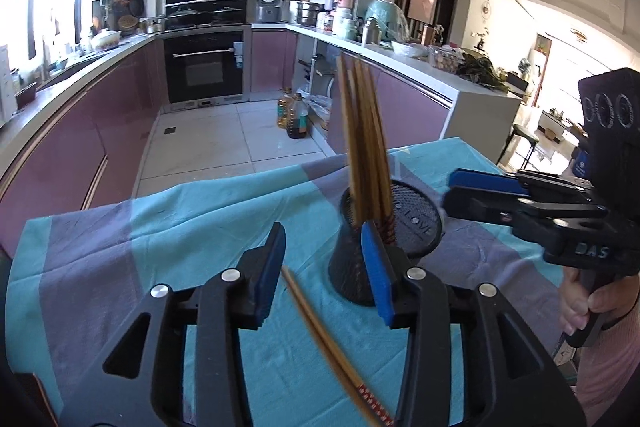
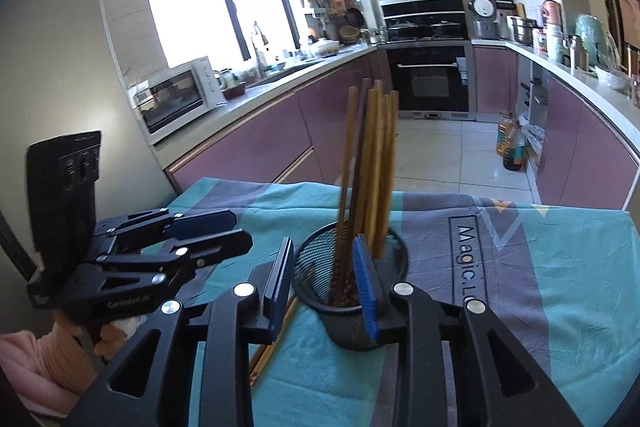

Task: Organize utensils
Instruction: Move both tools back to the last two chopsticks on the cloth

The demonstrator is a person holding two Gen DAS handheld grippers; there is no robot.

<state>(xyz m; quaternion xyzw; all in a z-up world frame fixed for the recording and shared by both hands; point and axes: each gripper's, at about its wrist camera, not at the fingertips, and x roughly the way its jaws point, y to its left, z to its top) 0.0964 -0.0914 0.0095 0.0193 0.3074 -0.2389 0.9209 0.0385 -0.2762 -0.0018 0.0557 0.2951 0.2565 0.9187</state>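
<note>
Left hand-held gripper (image 1: 324, 267) with jaws partly apart and empty, its right pad just in front of the mesh holder (image 1: 394, 227). Right hand-held gripper (image 2: 322, 287) likewise narrowly parted, gripping nothing, with the holder directly ahead between its fingers. A bundle of chopsticks (image 1: 366, 143) stands upright in the holder, leaning on its rim, apparently already sorted. Loose chopsticks (image 1: 332, 343) lie flat on the cloth-covered counter (image 1: 120, 239) beneath the left gripper, probably the next to collect. Both grippers flank the holder, presumably having released into it.
</note>
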